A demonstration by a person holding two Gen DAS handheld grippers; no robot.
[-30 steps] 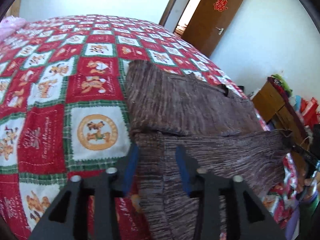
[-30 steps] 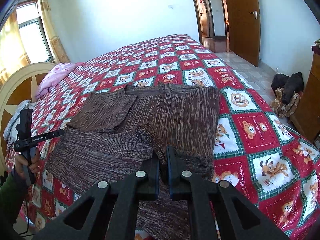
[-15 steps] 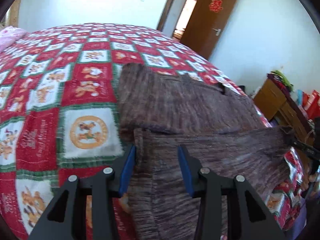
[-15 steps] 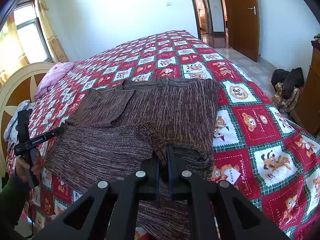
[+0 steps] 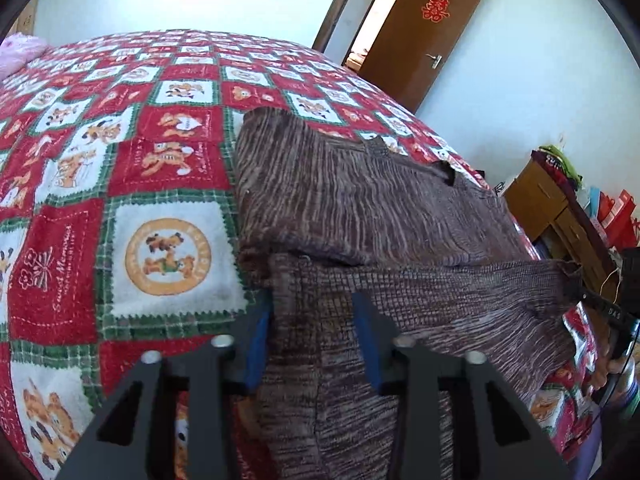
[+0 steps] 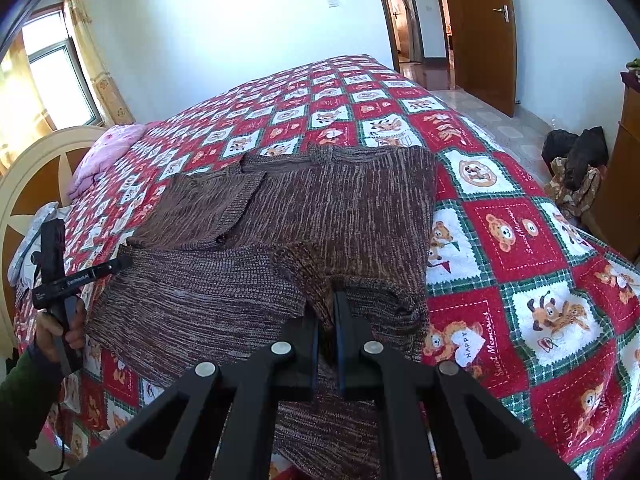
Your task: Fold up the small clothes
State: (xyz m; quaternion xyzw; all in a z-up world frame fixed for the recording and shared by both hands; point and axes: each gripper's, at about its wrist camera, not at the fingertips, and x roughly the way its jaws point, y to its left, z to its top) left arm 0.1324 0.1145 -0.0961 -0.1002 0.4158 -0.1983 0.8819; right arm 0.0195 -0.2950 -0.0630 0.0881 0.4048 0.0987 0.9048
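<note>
Lying spread over the near edge of the bed (image 6: 520,240), the brown knitted sweater (image 6: 320,208) covers part of the red, white and green cartoon quilt (image 5: 120,160), with some of its knit hanging over the side. The right tool (image 6: 327,312) is clenched on a bunched fold of the sweater near that edge. The left tool (image 5: 312,320) stands released, its blue-padded fingers (image 5: 366,336) spread apart over the knit at the sweater's other side, with fabric lying between them. A pink pillow (image 6: 108,148) sits at the headboard end, and a brown door (image 6: 476,32) stands open beyond the foot.
</note>
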